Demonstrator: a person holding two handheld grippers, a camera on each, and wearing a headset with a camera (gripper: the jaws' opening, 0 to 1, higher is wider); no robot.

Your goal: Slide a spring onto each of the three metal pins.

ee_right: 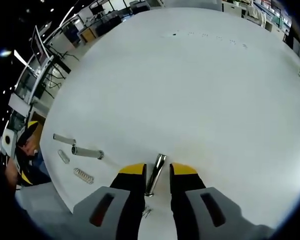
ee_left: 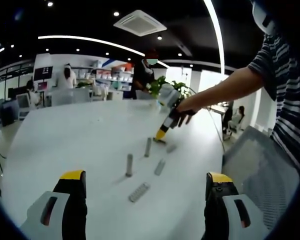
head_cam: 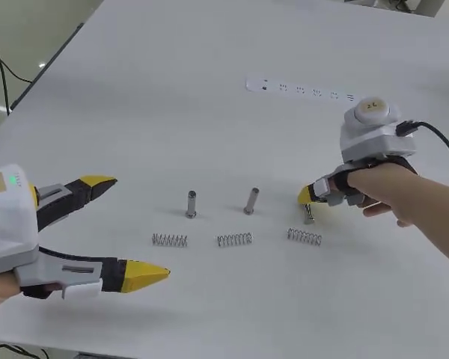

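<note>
L claw (head_cam: 138,226) wide; 3 coil springs (head_cam: 234,239) flat.

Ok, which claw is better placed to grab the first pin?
Right. The right claw has the rightmost pin between its jaws, not visibly clamped; the left claw is open and farther from any pin.

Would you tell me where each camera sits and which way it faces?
Head view: on the headset, looking down at the table; left gripper, right gripper, hand show.
Left gripper view: on the left gripper, facing the pins and right gripper; own jaws, an arm show.
Right gripper view: on the right gripper, looking along its jaws astride one pin.
Shared: all show springs.
</note>
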